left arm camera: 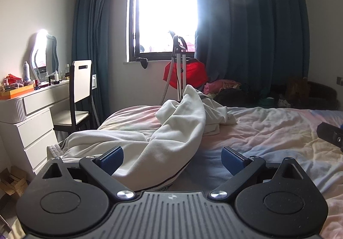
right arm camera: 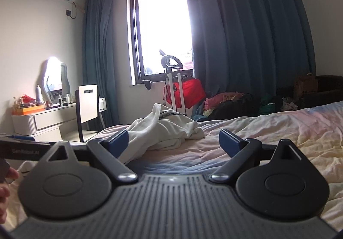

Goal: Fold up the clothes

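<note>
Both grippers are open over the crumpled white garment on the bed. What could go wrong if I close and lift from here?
1. The white garment is bunched in layers; the left gripper, open around a thick fold, may pinch several layers at once.
2. The right gripper is open with only the garment's edge near its left finger, so it could grab the bedsheet instead.

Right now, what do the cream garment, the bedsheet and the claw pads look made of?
Cream garment: looks like thick matte knit, maybe cotton fleece; soft rounded folds, ribbed striped hem. Bedsheet: thin woven fabric, matte, pastel tie-dye look; fine sharp wrinkles. Pads on the left claw: blue, probably rubber; fine ribbed texture, no gloss. Right claw pads look the same, both claws open.
</note>
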A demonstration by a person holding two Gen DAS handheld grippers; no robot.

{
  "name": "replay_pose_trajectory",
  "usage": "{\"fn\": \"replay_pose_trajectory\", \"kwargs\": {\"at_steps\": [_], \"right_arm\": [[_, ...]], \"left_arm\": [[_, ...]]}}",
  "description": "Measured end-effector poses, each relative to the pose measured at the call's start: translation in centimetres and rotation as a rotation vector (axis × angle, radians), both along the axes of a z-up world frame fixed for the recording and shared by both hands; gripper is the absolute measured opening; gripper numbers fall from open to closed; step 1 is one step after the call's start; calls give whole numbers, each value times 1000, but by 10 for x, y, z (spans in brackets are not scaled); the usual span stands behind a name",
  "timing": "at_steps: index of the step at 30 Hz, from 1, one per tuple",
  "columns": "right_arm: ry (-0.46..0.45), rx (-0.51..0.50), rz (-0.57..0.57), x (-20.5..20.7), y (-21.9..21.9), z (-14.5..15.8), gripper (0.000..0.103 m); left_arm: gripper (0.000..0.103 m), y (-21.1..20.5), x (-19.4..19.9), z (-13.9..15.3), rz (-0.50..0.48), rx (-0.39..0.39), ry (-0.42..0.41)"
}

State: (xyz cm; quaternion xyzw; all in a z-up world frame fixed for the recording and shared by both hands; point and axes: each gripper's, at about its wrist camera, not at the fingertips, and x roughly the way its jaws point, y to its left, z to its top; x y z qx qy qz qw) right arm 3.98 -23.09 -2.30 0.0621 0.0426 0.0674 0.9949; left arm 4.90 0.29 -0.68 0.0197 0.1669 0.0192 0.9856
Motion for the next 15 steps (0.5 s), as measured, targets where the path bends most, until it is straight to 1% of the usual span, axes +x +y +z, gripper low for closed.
{"fn": "replay_pose_trajectory", "kwargs": {"at_steps": [4,9,12,15], "right_arm": [[25,5,-4,-1,0,-2,93],[43,-2,-19,0,-2,-3,93],[33,-14,-47,4,-7,-3,93],[16,-36,-84,8,-16,-3,93]], "left_arm": [[99,-2,6,-9,-8,13,30],[99,-9,30,-16,5,14,59],[99,-22,57,-4,10,28,53],[99,-36,94,23,19,-12,46]]}}
